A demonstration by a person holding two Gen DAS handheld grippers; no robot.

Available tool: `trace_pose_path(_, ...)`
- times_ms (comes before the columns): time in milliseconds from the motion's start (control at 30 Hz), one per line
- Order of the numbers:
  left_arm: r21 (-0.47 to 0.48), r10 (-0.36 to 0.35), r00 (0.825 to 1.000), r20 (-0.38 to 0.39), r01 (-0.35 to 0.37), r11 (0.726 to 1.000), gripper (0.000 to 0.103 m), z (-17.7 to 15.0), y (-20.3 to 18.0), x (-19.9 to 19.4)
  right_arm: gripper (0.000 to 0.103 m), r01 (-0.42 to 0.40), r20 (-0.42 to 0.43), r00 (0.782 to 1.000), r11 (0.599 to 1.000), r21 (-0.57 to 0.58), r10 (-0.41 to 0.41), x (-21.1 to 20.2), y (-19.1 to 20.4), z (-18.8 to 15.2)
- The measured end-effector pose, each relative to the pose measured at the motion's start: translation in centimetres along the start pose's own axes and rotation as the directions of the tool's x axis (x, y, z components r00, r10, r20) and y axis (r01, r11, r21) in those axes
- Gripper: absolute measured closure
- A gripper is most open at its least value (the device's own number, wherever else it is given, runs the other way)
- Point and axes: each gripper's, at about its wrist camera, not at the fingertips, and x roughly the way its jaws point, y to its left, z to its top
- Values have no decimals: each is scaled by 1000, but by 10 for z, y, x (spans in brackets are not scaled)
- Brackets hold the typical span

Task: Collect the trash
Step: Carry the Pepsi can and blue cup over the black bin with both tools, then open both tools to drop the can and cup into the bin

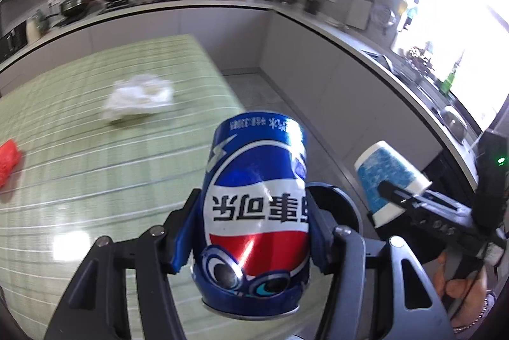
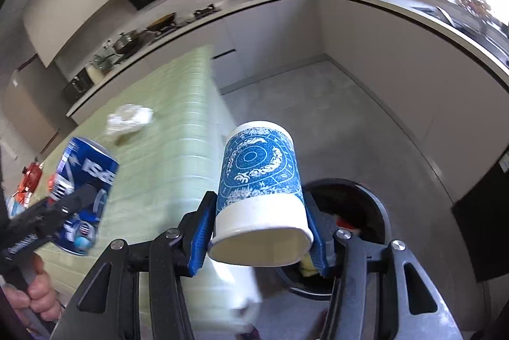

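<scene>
Above the right edge of the green striped table [image 1: 95, 168], my left gripper [image 1: 251, 212] is clamped on a blue Pepsi can [image 1: 254, 212], its blue-padded fingers pressing the can's two sides; the can is held off the surface, upside down, its printed characters inverted, its body dented. Just beyond the table's right edge, over the grey floor [image 2: 334, 117], my right gripper [image 2: 259, 231] is clamped on a paper cup [image 2: 259, 180], white with a blue patterned band; the cup is squeezed to an oval at its rim, the open mouth turned toward the camera, the base pointing away. Below and behind the cup: a round black bin [image 2: 359, 212] standing on the floor beside the table, its opening partly hidden by the cup and my fingers; something yellow shows inside. In the left wrist view the same bin's rim shows directly behind the can. Still on the table: one crumpled white tissue [image 1: 140, 98] toward the far right corner, lying flat; one red wrapper [image 1: 9, 161] at the left margin of the view, well apart from the tissue. Background: a kitchen counter [image 1: 222, 1] along the far wall with pots and bottles, blurred.
</scene>
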Motion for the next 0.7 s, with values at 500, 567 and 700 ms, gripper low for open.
trace_pose_path(500, 0, 112, 978, -176, -114, 994, 42, -26, -138, 124, 48, -73, -194, 979, 994, -77, 57, 58, -136, -15)
trace_pose_path(567, 2, 133, 969, -210, -136, 991, 42, -31, -142, 138, 46, -89, -210, 975, 993, -82, 70, 69, -141, -17)
trace_pose_path(700, 26, 205, 944, -259, -205, 978, 31, -35, -149, 164, 35, -111, -232, 969, 989, -98, 86, 92, -144, -16)
